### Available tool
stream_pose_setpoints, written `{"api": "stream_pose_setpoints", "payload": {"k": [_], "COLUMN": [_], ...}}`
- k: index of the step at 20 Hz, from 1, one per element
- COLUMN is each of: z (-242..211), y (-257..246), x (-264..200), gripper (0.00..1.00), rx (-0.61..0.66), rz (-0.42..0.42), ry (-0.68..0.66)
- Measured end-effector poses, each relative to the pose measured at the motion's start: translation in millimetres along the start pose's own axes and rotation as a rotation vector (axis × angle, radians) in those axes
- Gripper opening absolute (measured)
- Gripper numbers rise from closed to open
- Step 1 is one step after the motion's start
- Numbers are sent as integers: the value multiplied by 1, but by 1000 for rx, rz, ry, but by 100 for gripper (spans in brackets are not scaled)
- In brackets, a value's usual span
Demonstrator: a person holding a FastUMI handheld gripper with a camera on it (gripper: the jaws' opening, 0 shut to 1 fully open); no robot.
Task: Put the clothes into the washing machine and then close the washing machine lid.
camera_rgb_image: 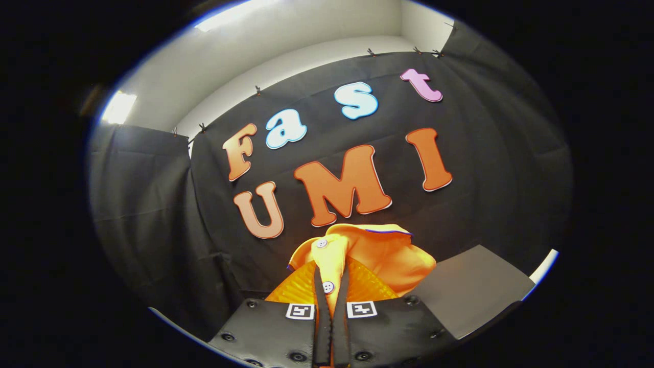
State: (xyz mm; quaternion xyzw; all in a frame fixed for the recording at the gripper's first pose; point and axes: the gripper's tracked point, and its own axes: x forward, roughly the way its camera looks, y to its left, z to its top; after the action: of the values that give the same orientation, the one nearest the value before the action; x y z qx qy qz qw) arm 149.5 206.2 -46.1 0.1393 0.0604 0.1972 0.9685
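Observation:
An orange garment (378, 255) with white buttons and a collar hangs bunched up in the air in front of the booth's black cloth wall. My gripper (331, 278) is shut on its button placket, with both fingers (321, 296) pressed against the fabric between them. The cloth bulges above and to the right of the fingertips. A grey flat panel (472, 289) slants just right of the fingers; I cannot tell whether it belongs to the washing machine.
The black cloth wall (153, 204) hangs close ahead and to the left. Above it runs a white wall (255, 56) with bright ceiling lights. A white curved edge (544, 266) shows beyond the grey panel on the right.

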Motion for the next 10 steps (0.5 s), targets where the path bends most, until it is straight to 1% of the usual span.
{"api": "stream_pose_setpoints", "payload": {"k": [5,10], "z": [-4,-41], "y": [72,132], "x": [24,52], "gripper": [10,10], "rx": [-12,14], "rz": [91,144], "ry": [15,56]}}
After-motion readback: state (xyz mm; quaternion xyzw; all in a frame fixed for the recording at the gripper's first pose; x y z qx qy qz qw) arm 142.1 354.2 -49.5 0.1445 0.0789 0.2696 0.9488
